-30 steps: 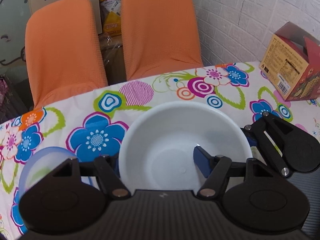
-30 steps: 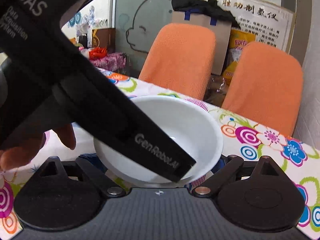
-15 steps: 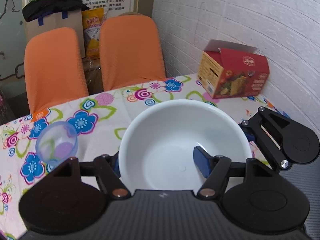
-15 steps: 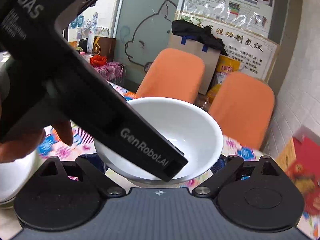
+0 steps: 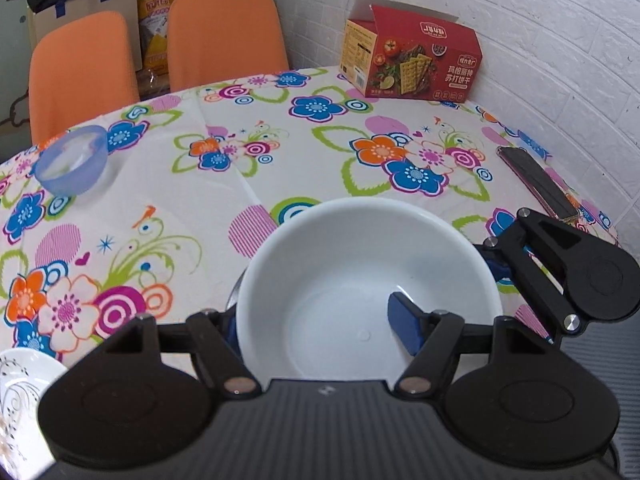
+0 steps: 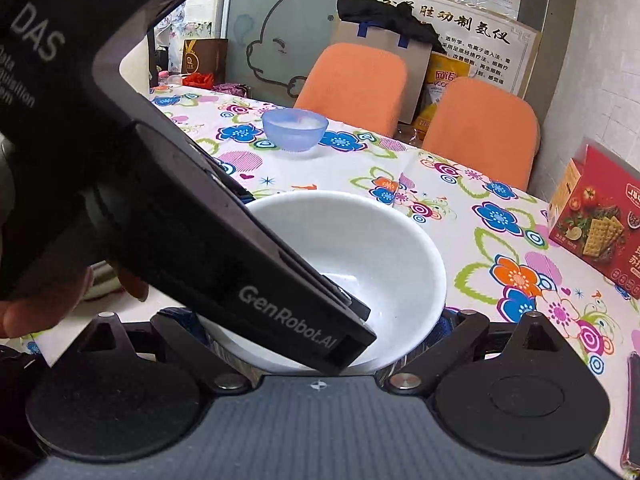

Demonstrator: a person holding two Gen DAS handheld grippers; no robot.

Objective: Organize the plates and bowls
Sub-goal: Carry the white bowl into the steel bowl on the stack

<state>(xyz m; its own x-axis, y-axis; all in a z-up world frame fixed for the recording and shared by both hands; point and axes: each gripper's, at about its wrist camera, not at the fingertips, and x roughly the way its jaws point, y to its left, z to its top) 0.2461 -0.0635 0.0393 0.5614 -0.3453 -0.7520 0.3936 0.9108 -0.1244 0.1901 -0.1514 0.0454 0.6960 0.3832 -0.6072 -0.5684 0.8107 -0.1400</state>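
Observation:
A white bowl [image 5: 352, 280] hangs above the flowered tablecloth [image 5: 280, 168], carried by both grippers. My left gripper [image 5: 316, 324] is shut on it, one blue pad [image 5: 404, 320] inside the bowl and the other outside its left wall. In the right wrist view the same white bowl [image 6: 360, 248] sits between the fingers of my right gripper [image 6: 310, 320], which is shut across its outer sides. The left gripper's black housing [image 6: 180, 220] crosses over that bowl. A small blue translucent bowl [image 5: 72, 160] stands alone on the far left of the table.
A red cracker box [image 5: 412, 56] stands at the far right by the brick wall. A dark flat object [image 5: 536, 180] lies near the right edge. A white patterned plate [image 5: 20, 392] sits at the near left. Two orange chairs [image 5: 224, 36] stand behind the table. A hand [image 6: 40, 304] holds the left gripper.
Both grippers have carried the white bowl back from the chair-side edge toward the near part of the table. More tablecloth now shows beyond it. Both grips are unchanged.

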